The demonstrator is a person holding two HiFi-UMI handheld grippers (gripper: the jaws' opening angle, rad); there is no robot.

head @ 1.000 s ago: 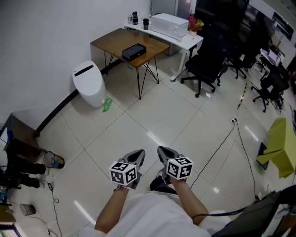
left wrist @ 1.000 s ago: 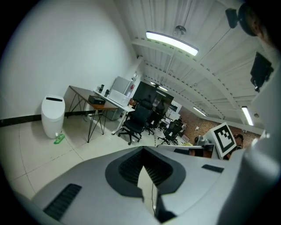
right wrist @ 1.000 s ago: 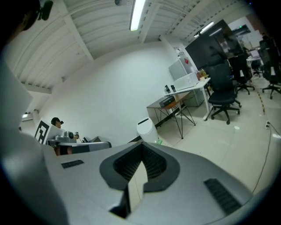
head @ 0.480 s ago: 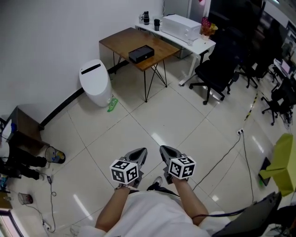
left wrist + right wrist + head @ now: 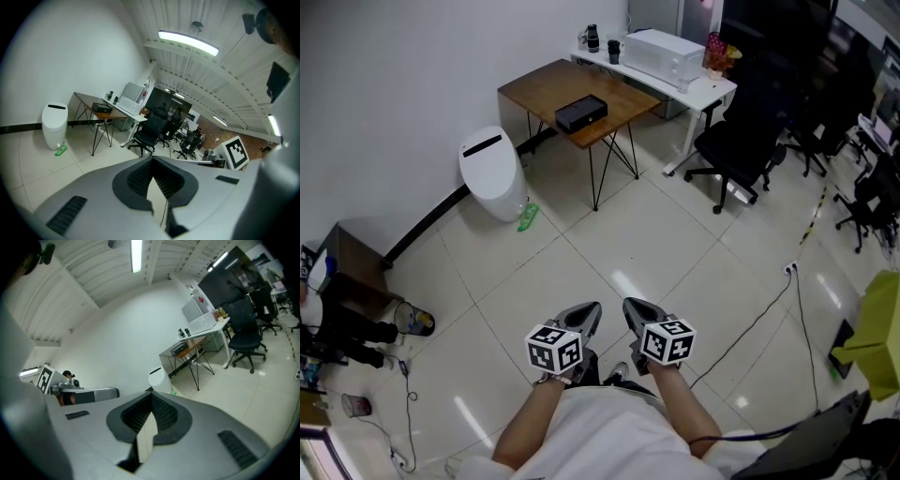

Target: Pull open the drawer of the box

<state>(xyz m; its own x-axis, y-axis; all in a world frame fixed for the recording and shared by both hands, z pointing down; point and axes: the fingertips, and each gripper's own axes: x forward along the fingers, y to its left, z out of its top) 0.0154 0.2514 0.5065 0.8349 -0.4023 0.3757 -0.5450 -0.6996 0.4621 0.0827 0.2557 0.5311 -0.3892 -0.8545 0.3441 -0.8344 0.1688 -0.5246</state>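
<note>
The small black rectangular box (image 5: 581, 113) sat on the brown wooden table (image 5: 539, 89) in the upper middle of the head view, well apart from both tools. At lower centre, the left gripper (image 5: 589, 309) and the right gripper (image 5: 630, 307) had their jaws closed on nothing. The step in hand seemed to be the approach; the next move called for walking up and finding the drawer front.

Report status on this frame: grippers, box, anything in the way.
Left hand-held gripper, right hand-held gripper: both shut, empty, near the body. Black box on wooden table, far off, untouched. Only tiled floor between.
</note>
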